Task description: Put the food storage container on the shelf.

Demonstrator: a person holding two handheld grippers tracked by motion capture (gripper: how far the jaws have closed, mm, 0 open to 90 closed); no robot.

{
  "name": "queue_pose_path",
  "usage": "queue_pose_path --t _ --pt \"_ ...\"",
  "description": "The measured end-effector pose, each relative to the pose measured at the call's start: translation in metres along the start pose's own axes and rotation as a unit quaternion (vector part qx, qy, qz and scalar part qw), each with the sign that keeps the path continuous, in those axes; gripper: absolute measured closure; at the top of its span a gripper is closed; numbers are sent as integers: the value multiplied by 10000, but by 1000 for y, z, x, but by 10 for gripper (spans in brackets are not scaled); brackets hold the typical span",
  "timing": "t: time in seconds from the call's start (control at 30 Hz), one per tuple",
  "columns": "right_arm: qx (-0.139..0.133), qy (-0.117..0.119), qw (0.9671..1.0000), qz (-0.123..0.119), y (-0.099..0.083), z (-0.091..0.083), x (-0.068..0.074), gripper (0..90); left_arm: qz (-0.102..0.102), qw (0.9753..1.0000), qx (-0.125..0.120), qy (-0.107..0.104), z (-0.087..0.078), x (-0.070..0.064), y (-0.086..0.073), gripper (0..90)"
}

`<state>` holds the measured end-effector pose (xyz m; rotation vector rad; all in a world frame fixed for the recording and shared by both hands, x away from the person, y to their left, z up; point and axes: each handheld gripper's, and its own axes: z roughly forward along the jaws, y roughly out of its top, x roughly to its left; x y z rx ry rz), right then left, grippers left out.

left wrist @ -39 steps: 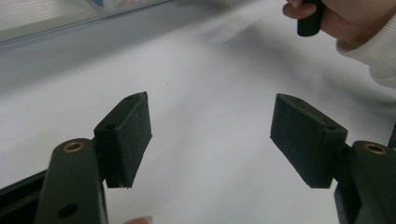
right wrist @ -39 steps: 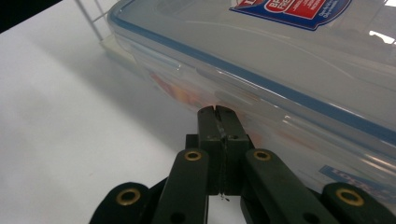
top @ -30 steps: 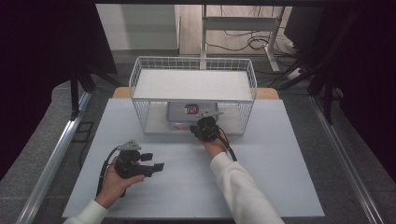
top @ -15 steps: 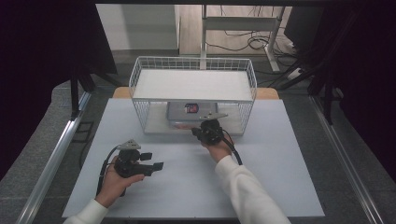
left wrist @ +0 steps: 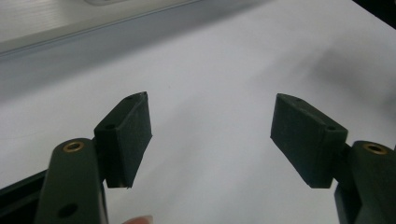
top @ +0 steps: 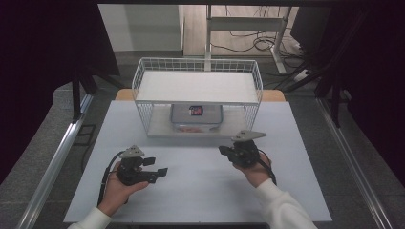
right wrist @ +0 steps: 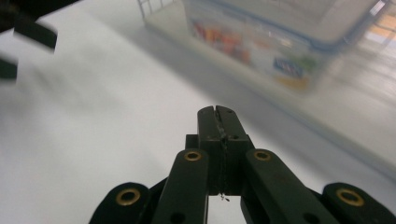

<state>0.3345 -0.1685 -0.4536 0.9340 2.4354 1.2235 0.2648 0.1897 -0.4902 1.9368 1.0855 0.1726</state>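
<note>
Under wire rack (top: 197,80) shelf: lidded container (top: 197,117); table (top: 286,181) bare around.

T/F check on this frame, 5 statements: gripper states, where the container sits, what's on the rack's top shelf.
1. The left gripper is open. True.
2. The right gripper is open. False: its jaws are pressed together, holding nothing.
3. The plastic container sits on the wire rack's lower level. True.
4. The right gripper is inside the rack. False: it is over the white table, in front of the rack.
5. The container is on the top shelf. False: that shelf is bare.
</note>
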Motion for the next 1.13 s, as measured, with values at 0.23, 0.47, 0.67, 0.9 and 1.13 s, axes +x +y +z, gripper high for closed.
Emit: queue_pose_path --t 0.23,0.47,0.67,0.9,1.13 --pt "36 -48 9999 139 -45 -50 -9 888 -33 9997 -43 239 -10 1 -9 283" --pt "113 -233 9988 422 -84 -78 -16 816 28 9995 -38 310 -13 -6 -16 278" --pt "-140 -722 9956 583 -88 -82 -18 390 80 9995 15 308 -11 -7 -18 271" --pt "-12 -687 9966 446 -88 -75 -16 285 66 9994 42 327 -9 -3 -19 263" --pt "-66 -805 9954 517 -89 -79 -21 247 90 9994 57 329 -8 -3 -19 260"
